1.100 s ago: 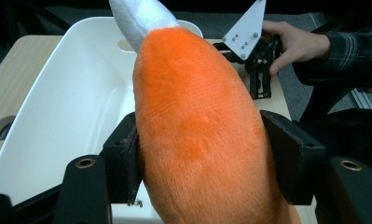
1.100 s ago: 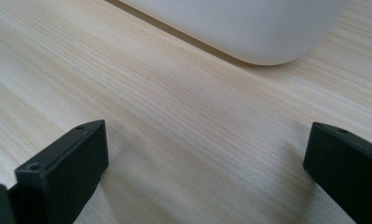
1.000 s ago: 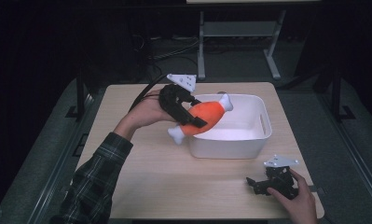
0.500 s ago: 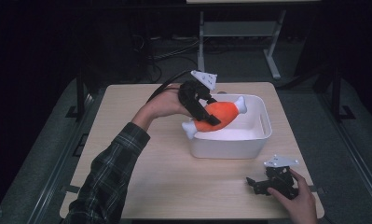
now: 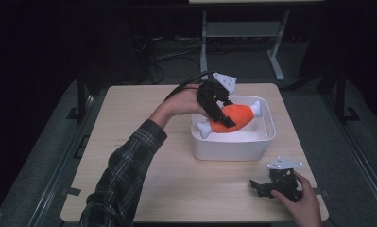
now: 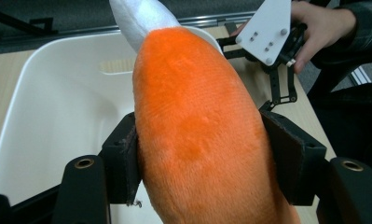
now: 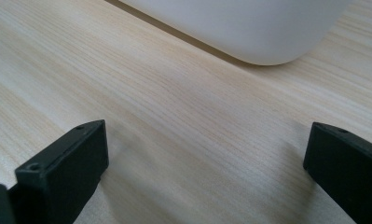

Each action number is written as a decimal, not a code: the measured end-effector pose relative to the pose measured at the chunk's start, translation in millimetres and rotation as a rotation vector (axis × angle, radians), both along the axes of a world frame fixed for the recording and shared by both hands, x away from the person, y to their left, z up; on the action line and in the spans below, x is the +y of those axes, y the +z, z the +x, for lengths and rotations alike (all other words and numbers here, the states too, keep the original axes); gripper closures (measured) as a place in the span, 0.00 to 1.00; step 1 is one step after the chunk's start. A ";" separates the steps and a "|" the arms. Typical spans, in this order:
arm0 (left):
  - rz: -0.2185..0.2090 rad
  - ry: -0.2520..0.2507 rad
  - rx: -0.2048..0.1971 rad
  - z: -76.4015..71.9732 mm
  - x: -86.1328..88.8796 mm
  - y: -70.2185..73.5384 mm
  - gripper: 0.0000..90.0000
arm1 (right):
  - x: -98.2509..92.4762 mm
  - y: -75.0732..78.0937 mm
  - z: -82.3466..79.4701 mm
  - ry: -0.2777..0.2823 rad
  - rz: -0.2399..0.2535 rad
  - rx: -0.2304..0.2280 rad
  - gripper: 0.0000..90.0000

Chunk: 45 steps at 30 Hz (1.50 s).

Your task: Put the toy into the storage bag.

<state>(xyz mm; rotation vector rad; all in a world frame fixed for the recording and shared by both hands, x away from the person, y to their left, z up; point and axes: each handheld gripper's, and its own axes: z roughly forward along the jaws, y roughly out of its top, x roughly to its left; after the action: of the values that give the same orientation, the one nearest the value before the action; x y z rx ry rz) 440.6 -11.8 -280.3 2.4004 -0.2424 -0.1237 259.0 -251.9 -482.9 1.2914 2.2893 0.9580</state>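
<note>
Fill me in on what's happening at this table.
A person works with a gripper in each hand. The left gripper is clamped on an orange plush drumstick with white ends and holds it over the white bin on the wooden table; whether it touches the bin's floor can't be told. The right gripper rests open near the table's front edge, with nothing between its jaws.

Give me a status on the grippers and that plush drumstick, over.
Left gripper shut on plush drumstick, holding it over the white bin. Right gripper open, resting on table near the bin. Nothing in the way.
</note>
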 end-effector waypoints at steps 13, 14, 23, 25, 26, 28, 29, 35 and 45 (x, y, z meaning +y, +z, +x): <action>0.040 -0.008 0.001 2.7 -10.2 -14.3 0.36 | 0.0 0.0 0.0 0.000 0.000 0.000 0.00; 0.043 -0.011 0.003 2.5 -10.6 -14.6 0.36 | 0.0 0.0 0.0 0.000 0.000 0.000 0.00; 0.051 -0.026 0.016 -0.6 -12.8 -16.2 0.35 | 0.0 0.0 0.0 0.000 0.000 0.000 0.00; 0.050 -0.030 0.018 -1.2 -12.9 -16.5 0.35 | 0.0 0.0 0.0 0.000 0.000 0.000 0.00; 0.047 -0.027 0.020 -1.7 -12.8 -16.7 0.35 | 0.0 0.0 0.0 0.000 0.000 0.000 0.00; 0.044 -0.031 0.026 -2.3 -12.5 -16.7 0.35 | 0.0 0.0 0.0 0.000 0.000 0.000 0.00; 0.040 -0.034 0.030 -2.5 -12.1 -16.3 0.35 | 0.0 0.0 0.0 0.000 0.000 0.000 0.00; 0.016 -0.029 0.041 -5.5 -6.6 -12.0 0.35 | -0.1 0.0 0.1 0.001 -0.001 -0.001 0.00; -0.064 0.151 0.061 -15.2 27.8 -12.8 0.30 | -0.1 -0.1 0.1 0.001 -0.001 0.000 0.00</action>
<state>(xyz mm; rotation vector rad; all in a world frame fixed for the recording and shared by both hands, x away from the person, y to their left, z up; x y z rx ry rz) 425.4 16.0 -293.0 2.3378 -0.0359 -0.1174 259.1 -252.0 -483.0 1.2902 2.2898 0.9573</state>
